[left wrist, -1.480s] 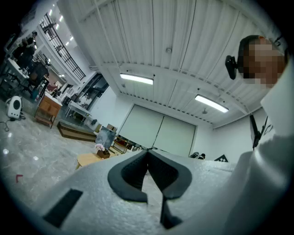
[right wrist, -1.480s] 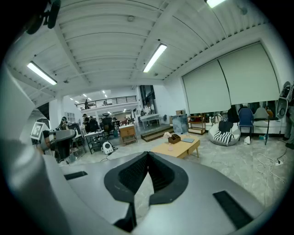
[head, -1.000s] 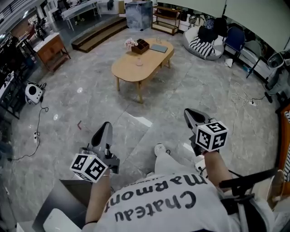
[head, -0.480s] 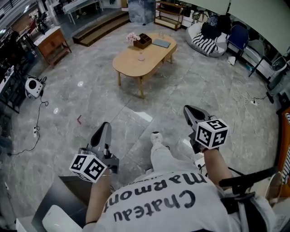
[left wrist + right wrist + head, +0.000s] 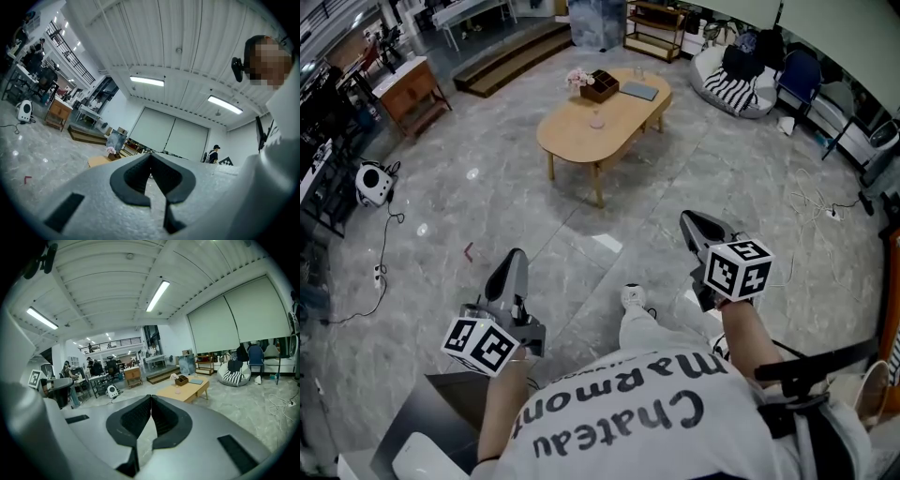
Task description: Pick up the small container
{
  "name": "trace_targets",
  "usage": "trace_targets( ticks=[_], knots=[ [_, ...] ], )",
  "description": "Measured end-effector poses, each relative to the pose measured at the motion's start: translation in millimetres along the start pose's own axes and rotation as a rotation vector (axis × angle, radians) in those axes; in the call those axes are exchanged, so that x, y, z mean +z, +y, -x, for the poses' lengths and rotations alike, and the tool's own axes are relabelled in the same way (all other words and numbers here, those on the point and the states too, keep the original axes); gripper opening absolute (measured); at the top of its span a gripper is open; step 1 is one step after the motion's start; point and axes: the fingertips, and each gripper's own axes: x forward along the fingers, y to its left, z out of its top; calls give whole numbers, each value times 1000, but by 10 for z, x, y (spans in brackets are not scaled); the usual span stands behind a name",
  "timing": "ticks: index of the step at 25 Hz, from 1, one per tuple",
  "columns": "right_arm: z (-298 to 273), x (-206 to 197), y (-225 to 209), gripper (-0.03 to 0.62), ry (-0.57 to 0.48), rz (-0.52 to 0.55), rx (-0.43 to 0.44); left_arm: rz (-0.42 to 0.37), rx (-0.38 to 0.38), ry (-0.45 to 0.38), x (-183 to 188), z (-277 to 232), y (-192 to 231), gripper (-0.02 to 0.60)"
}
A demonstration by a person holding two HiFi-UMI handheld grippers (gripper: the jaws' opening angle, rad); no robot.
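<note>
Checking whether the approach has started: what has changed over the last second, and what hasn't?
Only the person's white shoe shifted, stepping forward then back a little. Nothing was grasped or released. The left gripper and right gripper stay in place, fingers shut and empty; the wooden table remains far ahead.

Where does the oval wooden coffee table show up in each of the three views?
Head view: the coffee table is at upper centre, far ahead across the floor.
Left gripper view: a small tan patch at lower left of centre, just left of the jaw tips.
Right gripper view: right of centre, just above the jaws.
Shared landmark: the brown box on the table's far end.
</note>
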Motion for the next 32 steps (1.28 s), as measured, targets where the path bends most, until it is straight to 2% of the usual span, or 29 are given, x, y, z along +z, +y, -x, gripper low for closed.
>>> trace_targets(
  ticks=[4,9,16,26,32],
  knots=[
    [-211,72,-62,14,-3,4,14,-12,6,-11,65,-158,87,15],
    [-649,184,-348,14,-16,-5,36,-35,16,-18,68,-583,225,15],
    [-893,407,-328,14,-25,0,51,-44,26,-31,296,-742,360,15],
    [-1483,746,-920,14,-21,-23,38,-56,-11,-28,406,-1647,477,15],
    [-1971,824,-1246,14,-2,-38,41,-51,0,-6,331,-2126,697,15]
  ],
)
